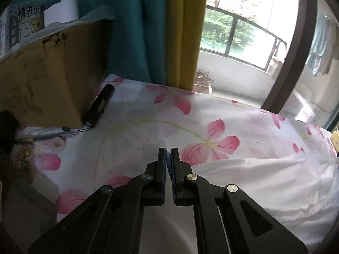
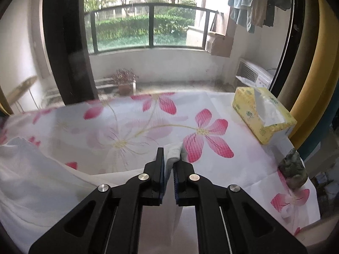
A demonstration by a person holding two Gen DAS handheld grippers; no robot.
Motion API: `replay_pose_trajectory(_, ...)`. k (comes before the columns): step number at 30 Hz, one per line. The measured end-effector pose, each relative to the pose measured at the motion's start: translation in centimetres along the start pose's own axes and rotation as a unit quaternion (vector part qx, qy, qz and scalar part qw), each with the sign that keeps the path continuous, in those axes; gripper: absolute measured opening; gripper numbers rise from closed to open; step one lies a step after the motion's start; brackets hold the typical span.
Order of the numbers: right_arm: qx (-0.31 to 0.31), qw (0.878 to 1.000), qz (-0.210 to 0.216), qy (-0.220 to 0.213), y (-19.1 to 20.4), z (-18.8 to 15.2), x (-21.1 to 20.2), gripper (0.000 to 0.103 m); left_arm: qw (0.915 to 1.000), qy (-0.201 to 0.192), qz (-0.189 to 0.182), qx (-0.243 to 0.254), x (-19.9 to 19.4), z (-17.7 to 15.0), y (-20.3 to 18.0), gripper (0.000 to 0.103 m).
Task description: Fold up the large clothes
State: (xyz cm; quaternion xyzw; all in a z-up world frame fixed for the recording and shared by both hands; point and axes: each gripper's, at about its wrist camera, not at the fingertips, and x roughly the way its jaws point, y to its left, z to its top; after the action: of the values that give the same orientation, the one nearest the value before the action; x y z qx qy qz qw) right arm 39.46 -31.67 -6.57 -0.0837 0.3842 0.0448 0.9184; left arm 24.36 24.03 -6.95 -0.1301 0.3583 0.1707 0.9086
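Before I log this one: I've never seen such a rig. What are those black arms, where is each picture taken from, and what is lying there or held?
There is no robot. A person holds a two-finger claw in each hand, and each has a camera looking along its fingers. One picture shows the left claw, the other the right claw. Both are over a table with a floral cloth, where a white garment lies. Also there are a cardboard box, a pen and a tissue box. The right claw pinches a garment fold. The left is nearly closed; I cannot tell if it holds anything.
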Motion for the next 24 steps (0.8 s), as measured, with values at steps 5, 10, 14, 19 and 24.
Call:
replay_pose_trajectory(5, -0.002, 0.999, -0.031, -0.009, -0.5, 0.1, -1.2, 0.057, 0.9989, -0.037, -0.029, 0.006, -2.9, 0.6, -0.5, 0.042)
replay_pose_trajectory(10, -0.031, 0.998, 0.04, -0.045, 0.8, -0.1, -5.2, 0.057, 0.9902, -0.016, -0.112, 0.082, -5.3, -0.3, -4.5, 0.042)
replay_pose_trajectory(14, -0.094, 0.988, 0.112, -0.045, 4.4, -1.6, -7.6, 0.057, 0.9705, 0.006, -0.165, 0.176, -6.5, -2.7, -9.2, 0.042)
replay_pose_trajectory(19, -0.196, 0.974, 0.111, -0.022, 9.7, -4.8, -8.7, 0.057, 0.9495, 0.025, -0.173, 0.26, -6.4, -5.5, -13.2, 0.042)
replay_pose_trajectory(24, -0.219, 0.967, 0.132, -0.006, 11.2, -6.5, -9.2, 0.057, 0.9409, 0.039, -0.178, 0.286, -5.8, -6.6, -14.6, 0.042)
